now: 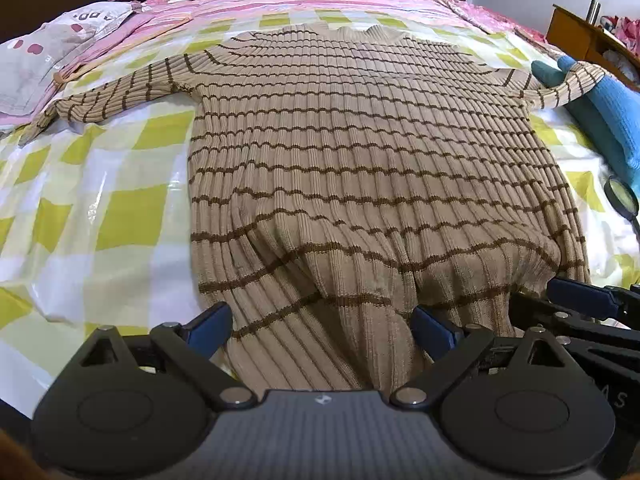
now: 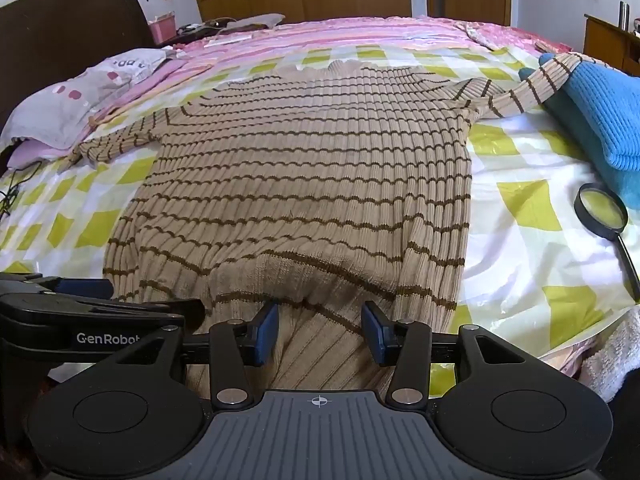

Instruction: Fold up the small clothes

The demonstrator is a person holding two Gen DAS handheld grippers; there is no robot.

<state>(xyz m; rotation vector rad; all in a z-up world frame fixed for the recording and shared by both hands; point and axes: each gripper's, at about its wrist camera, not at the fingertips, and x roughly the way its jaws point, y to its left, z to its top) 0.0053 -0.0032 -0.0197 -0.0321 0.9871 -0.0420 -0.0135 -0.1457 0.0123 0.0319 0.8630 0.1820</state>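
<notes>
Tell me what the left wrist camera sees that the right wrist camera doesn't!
Only the left wrist view shows the far tip of the sweater's left sleeve.

Only the right wrist view shows the whole black-rimmed magnifying glass with its handle, a white fluffy towel, and a black cable.

Both show the tan ribbed sweater with brown stripes, the yellow-checked plastic sheet, the folded blue knit garment, and the open left gripper and open right gripper at the hem.
</notes>
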